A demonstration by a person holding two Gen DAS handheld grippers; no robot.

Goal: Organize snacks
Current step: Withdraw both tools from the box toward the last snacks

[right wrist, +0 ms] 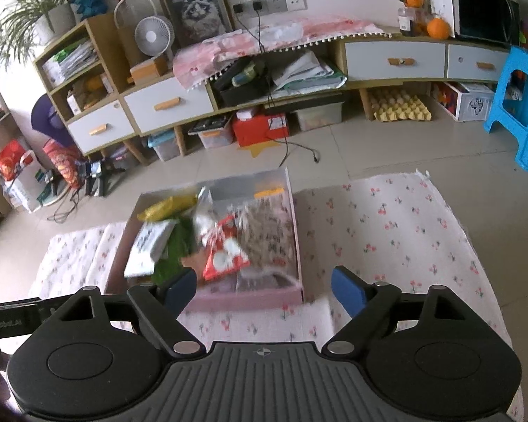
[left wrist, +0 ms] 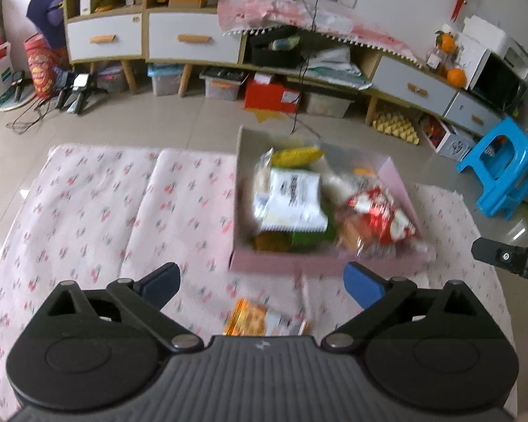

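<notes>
Left wrist view looks down past the left gripper (left wrist: 262, 283), whose blue-padded jaws stand spread wide with nothing between the pads. Ahead of the jaws and a little toward the right-hand pad sits a shallow pink box (left wrist: 299, 265) on a cherry-print cloth (left wrist: 98, 211), its near wall just beyond the fingertips. Inside the box lie several snack packs: a white packet (left wrist: 294, 202) on top near the middle, a red-and-white bag (left wrist: 380, 221) on the side toward the right pad, a yellow pack (left wrist: 295, 156) at the far end, and something green under the white one. Close in, below the gap between the jaws and partly hidden by the gripper body, a small orange snack pack (left wrist: 248, 318) lies on the cloth, outside the box. Part of the other tool shows at the right edge. Right wrist view shows the right gripper (right wrist: 264, 288) with its jaws also held well apart and empty. The same pink box (right wrist: 250, 300) lies ahead of them, nearer the left pad, whose tip overlaps the box's near corner in the picture; whether it touches cannot be told. The red-and-white bag (right wrist: 225, 253) and a clear bag of brownish pieces (right wrist: 267, 232) fill the side closest to the gap, and the white packet (right wrist: 149, 246) lies beyond the left pad.
</notes>
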